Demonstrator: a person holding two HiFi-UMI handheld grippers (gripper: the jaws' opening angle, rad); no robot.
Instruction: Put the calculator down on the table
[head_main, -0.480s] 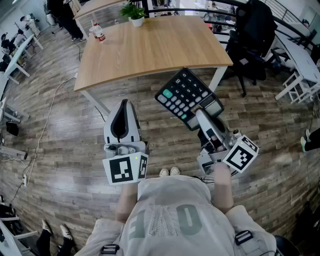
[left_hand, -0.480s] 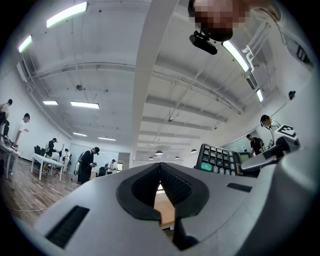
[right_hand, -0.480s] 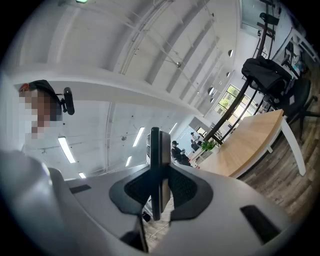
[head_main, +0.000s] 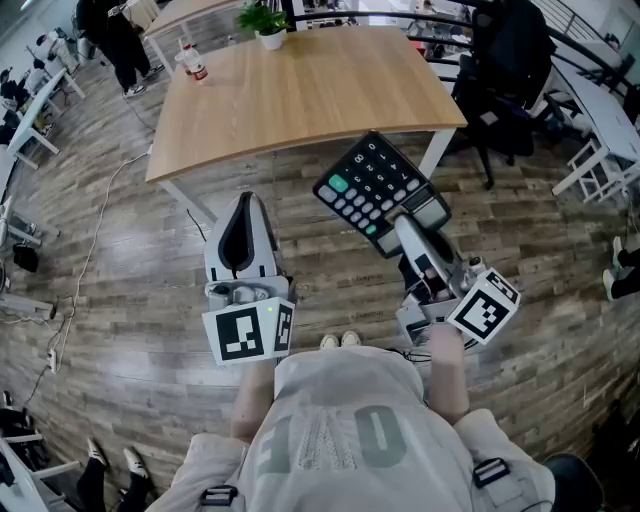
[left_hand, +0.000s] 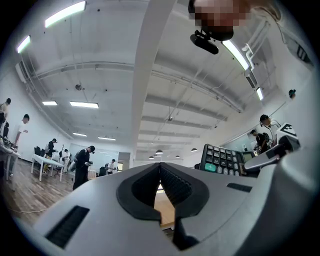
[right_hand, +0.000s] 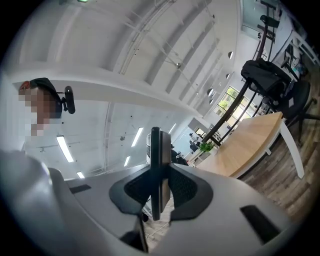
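Note:
A black calculator (head_main: 376, 192) with a green key hangs over the wood floor, just short of the near edge of the wooden table (head_main: 300, 90). My right gripper (head_main: 404, 226) is shut on its display end. In the right gripper view the calculator (right_hand: 155, 145) stands edge-on, pinched between the two pads. My left gripper (head_main: 243, 212) is to its left, a little lower in the head view, its jaws together with nothing held. The left gripper view shows the closed left gripper (left_hand: 160, 169) and the calculator (left_hand: 223, 160) off to the right.
On the table's far edge stand a potted plant (head_main: 265, 25) and a bottle (head_main: 196, 66). A black chair with a bag (head_main: 510, 60) stands right of the table. White table legs (head_main: 432, 152) reach the floor near the calculator. People stand at the far left.

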